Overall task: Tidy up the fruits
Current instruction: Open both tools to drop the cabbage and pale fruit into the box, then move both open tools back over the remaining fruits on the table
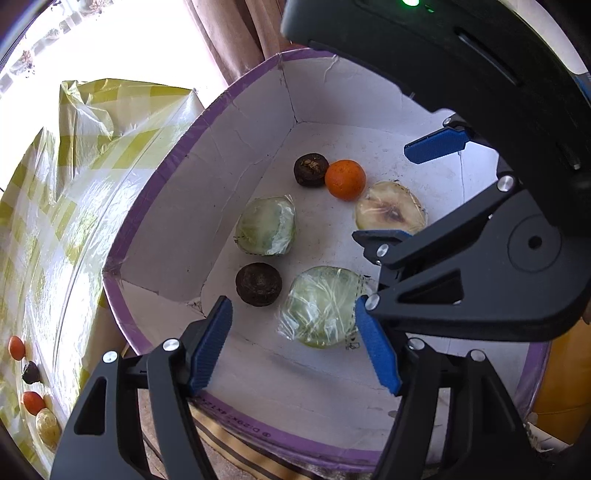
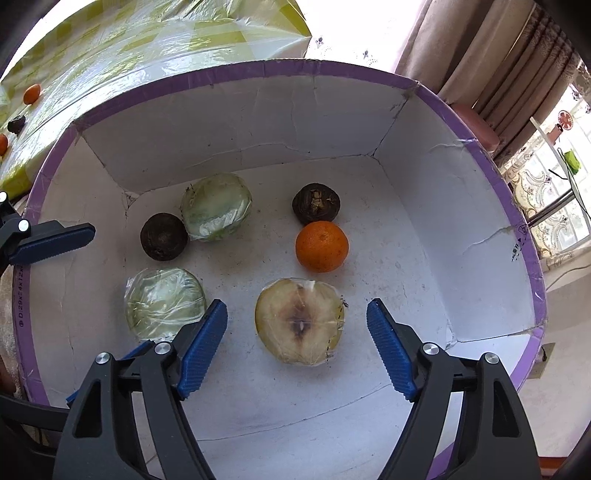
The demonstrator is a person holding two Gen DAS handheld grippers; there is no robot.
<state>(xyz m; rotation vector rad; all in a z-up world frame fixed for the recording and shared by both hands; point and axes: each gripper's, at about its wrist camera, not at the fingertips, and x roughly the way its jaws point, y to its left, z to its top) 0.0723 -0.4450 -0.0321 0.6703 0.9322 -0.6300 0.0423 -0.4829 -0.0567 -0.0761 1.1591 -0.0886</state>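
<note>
Fruits lie loose on the floor of the purple-rimmed white box (image 1: 207, 110) in the left wrist view: two dark round fruits, an orange (image 1: 345, 180), two wrapped green halves and a wrapped pale half, while the left gripper (image 1: 295, 347) hangs released above the near wrapped green half (image 1: 321, 306), gripping nothing, so I judge the clean move is to lift straight up without brushing the film. From the right wrist view, the right gripper (image 2: 297, 347) stands wide apart around the wrapped pale half (image 2: 300, 321) without pressing it; more fruit waits on the checked cloth (image 2: 155, 33) outside.
</note>
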